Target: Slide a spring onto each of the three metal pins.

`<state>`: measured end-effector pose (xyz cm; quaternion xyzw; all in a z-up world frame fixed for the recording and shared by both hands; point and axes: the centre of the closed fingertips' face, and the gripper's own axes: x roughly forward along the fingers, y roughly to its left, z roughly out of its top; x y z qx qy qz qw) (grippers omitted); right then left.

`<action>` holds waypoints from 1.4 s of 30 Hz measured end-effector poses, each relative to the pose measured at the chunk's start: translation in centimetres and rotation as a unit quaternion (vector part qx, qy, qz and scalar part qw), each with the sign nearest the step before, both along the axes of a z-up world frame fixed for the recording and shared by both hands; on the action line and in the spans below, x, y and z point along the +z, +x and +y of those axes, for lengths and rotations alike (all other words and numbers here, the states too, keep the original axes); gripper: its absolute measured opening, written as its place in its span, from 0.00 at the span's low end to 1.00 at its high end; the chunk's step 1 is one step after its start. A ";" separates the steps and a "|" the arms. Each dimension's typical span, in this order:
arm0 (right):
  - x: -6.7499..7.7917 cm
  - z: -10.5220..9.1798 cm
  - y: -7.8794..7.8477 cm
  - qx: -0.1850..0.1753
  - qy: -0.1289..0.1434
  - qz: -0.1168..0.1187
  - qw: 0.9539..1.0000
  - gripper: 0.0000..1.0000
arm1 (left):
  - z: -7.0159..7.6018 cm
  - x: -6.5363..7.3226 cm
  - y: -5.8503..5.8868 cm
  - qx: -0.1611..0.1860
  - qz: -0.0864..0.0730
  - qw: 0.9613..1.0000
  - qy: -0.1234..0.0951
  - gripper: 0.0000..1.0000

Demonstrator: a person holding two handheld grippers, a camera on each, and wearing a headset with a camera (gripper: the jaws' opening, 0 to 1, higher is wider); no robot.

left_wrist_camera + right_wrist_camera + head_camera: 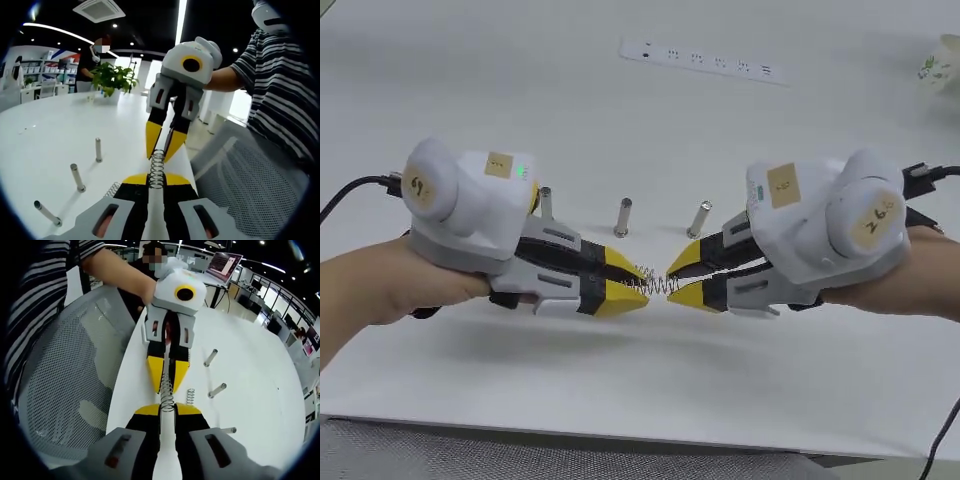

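Both grippers meet above the white table, just inside its near edge, which runs across the bottom of the head view. The left gripper has its yellow-tipped jaws drawn nearly together and pinched on one end of a small coil spring. The right gripper, jaws equally narrow, nips the other end, so the spring hangs in the air between the two sets of tips, clear of the tabletop. Behind them the three metal pins stand upright in a row, apart from one another, and the leftmost is just behind the left gripper's body. A second spring lies on the table between the jaws and the pins. Past the pins the surface is bare and open as far as a white power strip, with a printed cup at the far right corner. Off the near edge, close beside the grippers, is a grey mesh chair. Each gripper's round cap bears a yellow label with hand-written characters too unclear to read, and a small tan sticker sits on top of each body. A green light glows on the left one.
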<state>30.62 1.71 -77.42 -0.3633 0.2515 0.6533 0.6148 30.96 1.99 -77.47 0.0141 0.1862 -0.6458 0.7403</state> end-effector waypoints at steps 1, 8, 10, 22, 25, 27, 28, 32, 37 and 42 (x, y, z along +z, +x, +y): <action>0.1 0.1 0.0 0.001 0.000 -0.001 1.000 0.07 | 0.0 0.0 0.0 0.000 0.000 1.000 0.000 0.02; 0.9 0.7 -0.4 0.015 0.002 -0.002 1.000 0.07 | 0.1 -0.3 -0.4 -0.009 -0.005 1.000 0.008 0.02; 1.1 0.9 -0.4 0.020 0.003 -0.003 1.000 0.07 | 0.1 -0.3 -0.5 -0.011 -0.006 1.000 0.010 0.02; 2.0 2.2 -0.7 0.031 0.012 0.012 0.999 0.07 | 0.1 -0.6 -0.7 -0.021 -0.016 1.000 0.016 0.02; 1.9 2.4 -0.7 0.033 0.012 0.014 0.999 0.07 | 0.1 -0.7 -0.7 -0.022 -0.018 0.999 0.020 0.02; 2.0 2.7 -0.8 0.034 0.014 0.015 0.999 0.07 | 0.1 -0.8 -0.7 -0.023 -0.019 0.999 0.021 0.02; 2.0 2.7 -0.8 0.034 0.013 0.015 0.999 0.07 | 0.1 -0.8 -0.8 -0.024 -0.020 0.999 0.022 0.02; 1.9 2.9 -0.7 0.037 0.008 0.013 0.999 0.07 | 0.1 -1.0 -0.6 -0.022 -0.024 0.999 0.026 0.02; 2.0 3.1 -0.7 0.041 0.004 0.013 0.999 0.07 | 0.0 -1.0 -0.6 -0.024 -0.029 0.999 0.029 0.02; 2.0 3.2 -0.7 0.040 0.003 0.017 0.999 0.07 | -0.1 -1.0 -0.6 -0.024 -0.030 0.999 0.029 0.02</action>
